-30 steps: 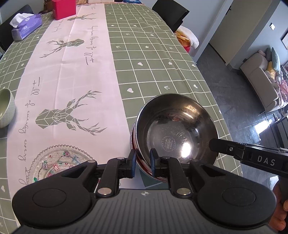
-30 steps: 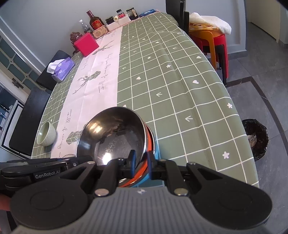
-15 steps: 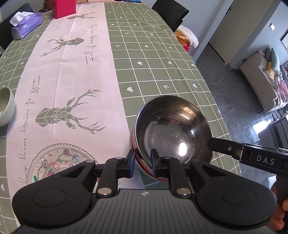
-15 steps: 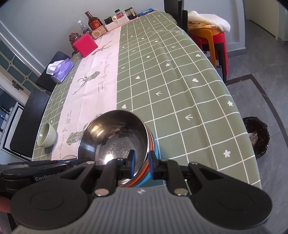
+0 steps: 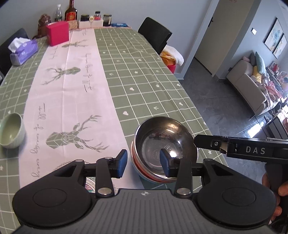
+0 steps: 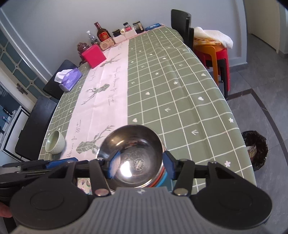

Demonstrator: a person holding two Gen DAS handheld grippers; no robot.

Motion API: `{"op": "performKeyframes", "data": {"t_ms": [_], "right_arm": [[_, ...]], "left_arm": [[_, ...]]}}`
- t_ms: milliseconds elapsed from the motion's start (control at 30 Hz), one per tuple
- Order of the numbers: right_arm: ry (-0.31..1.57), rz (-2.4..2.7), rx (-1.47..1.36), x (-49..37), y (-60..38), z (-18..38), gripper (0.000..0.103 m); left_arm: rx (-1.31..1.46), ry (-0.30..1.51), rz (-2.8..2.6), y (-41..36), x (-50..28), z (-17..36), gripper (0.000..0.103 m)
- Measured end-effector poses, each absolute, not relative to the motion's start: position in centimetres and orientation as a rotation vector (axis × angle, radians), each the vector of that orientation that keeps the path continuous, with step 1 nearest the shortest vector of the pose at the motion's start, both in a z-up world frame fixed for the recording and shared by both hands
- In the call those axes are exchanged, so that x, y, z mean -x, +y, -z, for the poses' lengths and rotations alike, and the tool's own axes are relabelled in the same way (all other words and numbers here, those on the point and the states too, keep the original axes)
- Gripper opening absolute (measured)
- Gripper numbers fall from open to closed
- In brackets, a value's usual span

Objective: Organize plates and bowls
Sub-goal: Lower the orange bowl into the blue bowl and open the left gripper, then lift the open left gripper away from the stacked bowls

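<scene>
Left claw (image 5: 143, 162) agape around steel bowl (image 5: 164, 144)

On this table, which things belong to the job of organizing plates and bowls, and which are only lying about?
Belong to the job:
- steel bowl, top of a nested stack
- green bowl, standing alone
- patterned glass plate, mostly hidden

Only lying about:
- tissue pack
- red box
- bottles and jars at the far end
- trash bin on the floor
</scene>
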State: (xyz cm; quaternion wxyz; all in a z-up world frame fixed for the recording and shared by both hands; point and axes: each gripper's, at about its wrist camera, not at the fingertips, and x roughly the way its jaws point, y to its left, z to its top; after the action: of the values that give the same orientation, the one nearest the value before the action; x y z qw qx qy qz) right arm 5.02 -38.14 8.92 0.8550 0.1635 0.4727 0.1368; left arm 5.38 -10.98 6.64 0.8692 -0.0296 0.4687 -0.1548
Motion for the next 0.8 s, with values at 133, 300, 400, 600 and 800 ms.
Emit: {"op": "performKeyframes", "data": {"t_ms": [133,300,400,600,800], "right_arm": [[0.987,-0.321,-0.323,-4.9,-36.3,-9.8,0.061],[0.991,-0.366,-0.293,-5.2,-33.1,-10.4,0.065],[1.000,-0.389,-0.281,-5.6,-31.0,-10.4,0.067],[1.037,-0.416,-0.274,-7.1,-26.8,-9.8,0.075],[1.077,-0.411,-0.269,-9.5,-22.6,-8.7,0.076]], "left_arm": [[0.042,0.965,0.327,-9.4,-4.7,-7.7,0.051],[0.040,0.958,0.316,-6.6,-4.4,-8.2,0.052],[0.069,0.945,0.326,-4.4,-4.2,-8.4,0.052],[0.054,0.882,0.293,0.0,-4.2,-8.9,0.053],[0.132,0.897,0.189,6.5,-5.5,-8.1,0.054]]}}
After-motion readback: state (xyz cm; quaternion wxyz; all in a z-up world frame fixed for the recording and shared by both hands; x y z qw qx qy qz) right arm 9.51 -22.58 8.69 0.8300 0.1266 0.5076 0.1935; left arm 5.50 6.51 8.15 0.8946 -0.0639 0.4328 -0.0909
